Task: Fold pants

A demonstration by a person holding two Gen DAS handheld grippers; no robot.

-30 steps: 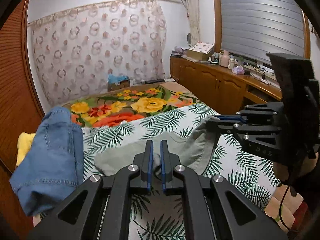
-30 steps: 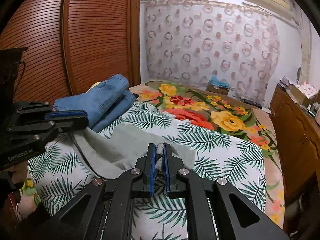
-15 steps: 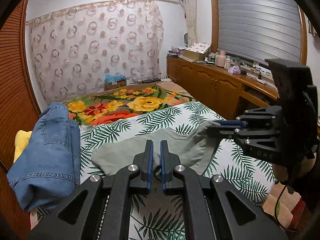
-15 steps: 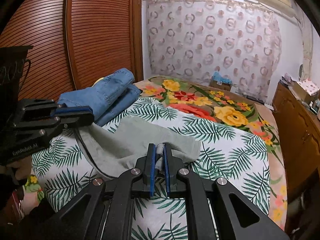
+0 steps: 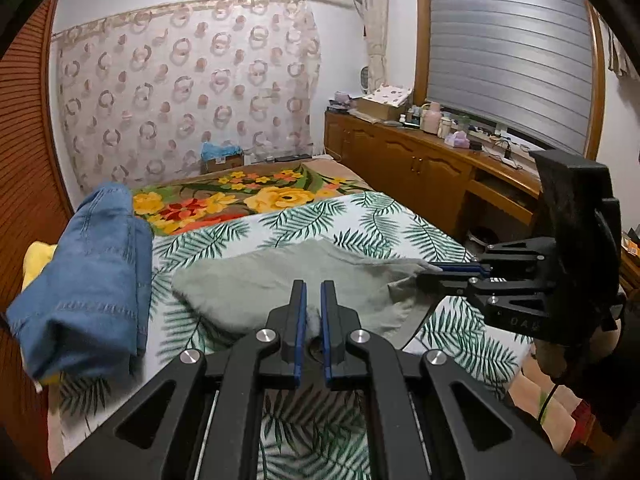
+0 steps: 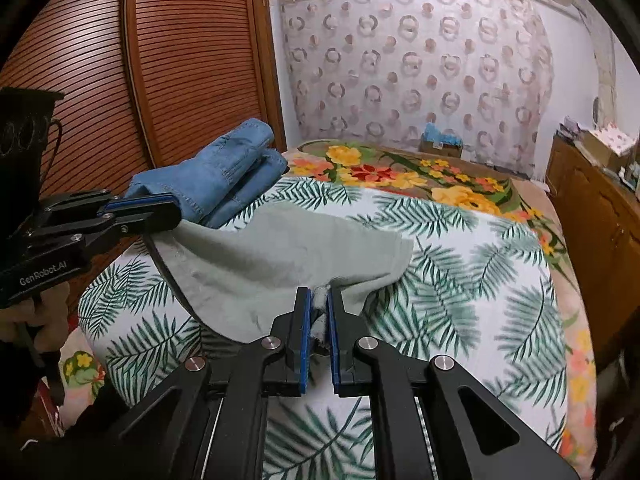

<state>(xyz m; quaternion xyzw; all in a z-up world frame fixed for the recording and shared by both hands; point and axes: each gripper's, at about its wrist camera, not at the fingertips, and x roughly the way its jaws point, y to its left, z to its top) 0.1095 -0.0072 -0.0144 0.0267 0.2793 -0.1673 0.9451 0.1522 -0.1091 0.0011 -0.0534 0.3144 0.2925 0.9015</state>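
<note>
Grey-green pants (image 5: 280, 280) (image 6: 288, 256) lie across the palm-leaf sheet, their near edge lifted off the bed. My left gripper (image 5: 313, 300) is shut on a pinch of that near edge. My right gripper (image 6: 318, 304) is shut on the other near corner. Each gripper shows side-on in the other's view: the right gripper (image 5: 452, 270) at the right, the left gripper (image 6: 160, 210) at the left, both clamping cloth. The far part of the pants rests flat on the bed.
Folded blue jeans (image 5: 88, 264) (image 6: 224, 172) lie on the bed's left side, over something yellow (image 5: 38, 256). A floral blanket (image 5: 240, 200) covers the far bed. A wooden cabinet (image 5: 420, 172) with clutter runs along the right, a slatted wardrobe (image 6: 160, 60) along the left.
Both grippers have drawn back toward the near edge of the bed with the pants' edge in them. The cloth now lies more spread out and flatter over the sheet.
</note>
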